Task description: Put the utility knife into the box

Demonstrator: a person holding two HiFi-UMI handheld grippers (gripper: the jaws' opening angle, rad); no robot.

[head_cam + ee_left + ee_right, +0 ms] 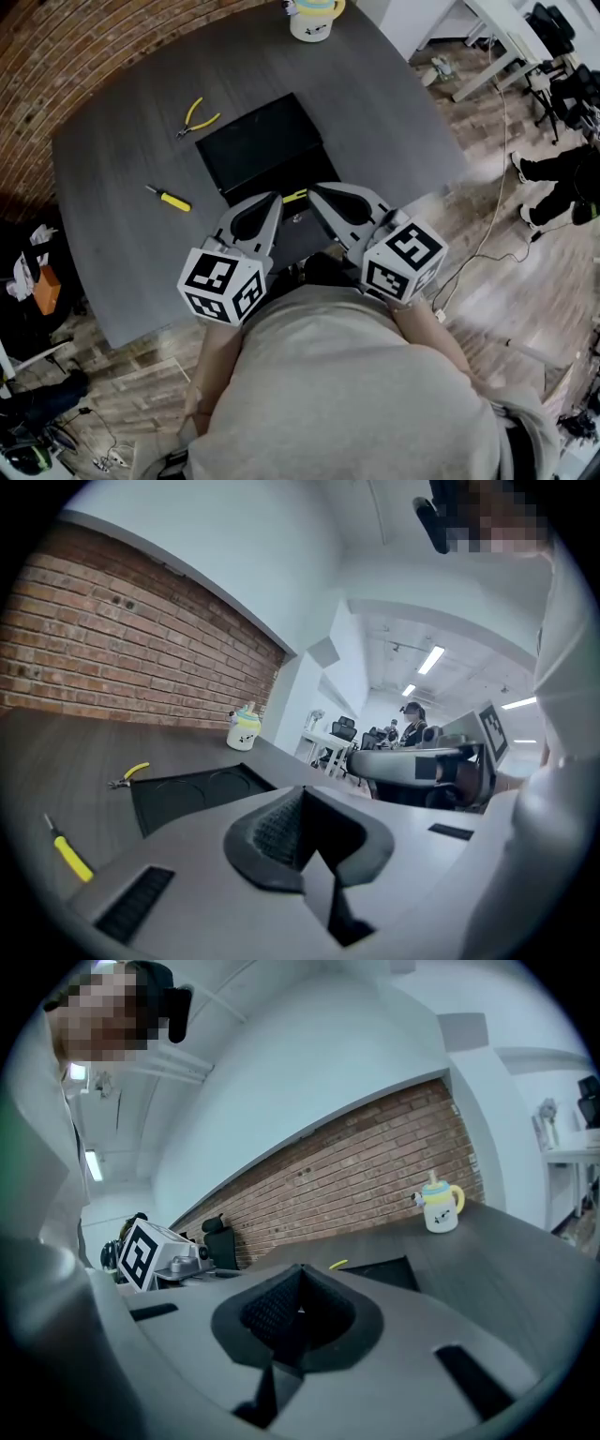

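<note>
**Knife not picked up yet, as far as we can tell**

So we're standing at the big dark table [394, 112] with the black box [258, 145] lying open in the middle of it. Both grippers are pulled in close to the body at the near edge. The left gripper [275, 201] has its jaws pressed together on nothing, and the right gripper [317, 191] is the same, clamped and empty.

There's a cup [312, 17] at the far end, with yellow pliers [197, 117] and a screwdriver [169, 198] off to the box's left.

The yellow sliver we take for the utility knife [295, 196] sits right at the box's near edge, between the two gripper tips. We can't tell if it's inside or just outside. Our guess is that the grab and drop are still to do.
</note>
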